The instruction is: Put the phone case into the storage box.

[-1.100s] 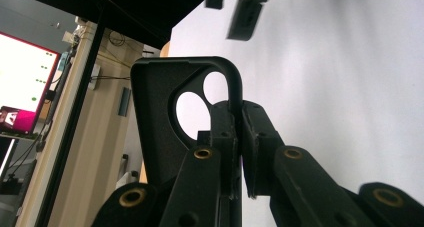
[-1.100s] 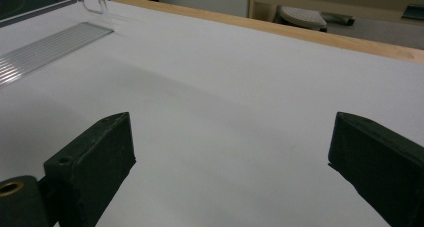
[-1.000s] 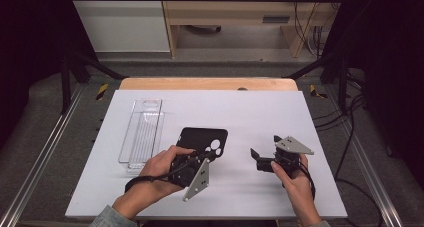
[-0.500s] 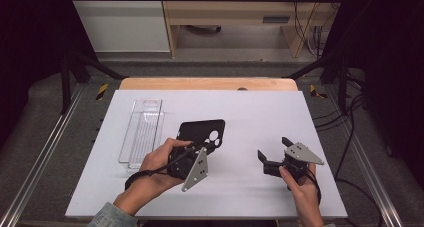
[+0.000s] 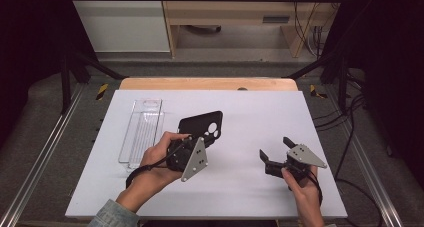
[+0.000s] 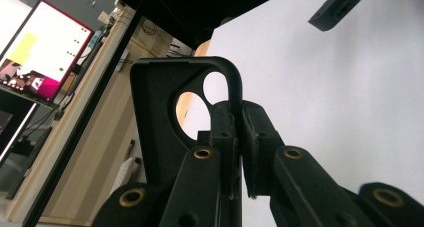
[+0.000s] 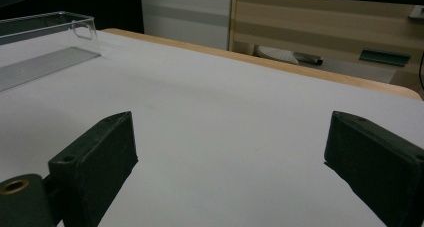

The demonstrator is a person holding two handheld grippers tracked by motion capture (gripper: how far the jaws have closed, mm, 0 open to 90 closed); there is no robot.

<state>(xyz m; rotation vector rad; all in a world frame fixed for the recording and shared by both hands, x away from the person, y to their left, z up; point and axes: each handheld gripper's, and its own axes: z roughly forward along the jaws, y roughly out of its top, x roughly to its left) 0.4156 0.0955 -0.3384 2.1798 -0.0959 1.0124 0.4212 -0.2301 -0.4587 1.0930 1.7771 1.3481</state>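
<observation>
The left gripper [image 5: 187,149] is clamped on one edge of a black phone case [image 5: 202,128], near the camera cut-out, holding it tilted off the white tabletop [image 5: 260,112] just left of centre. The right gripper [image 5: 274,154] rests at about four o'clock, its jaws apart with nothing between them. A clear plastic tray [image 5: 142,132] lies at nine o'clock. Since the grip takes only a thin rim, the case could likely twist or slip out if swung quickly. No brand or legible writing appears on the case or the tray.
</observation>
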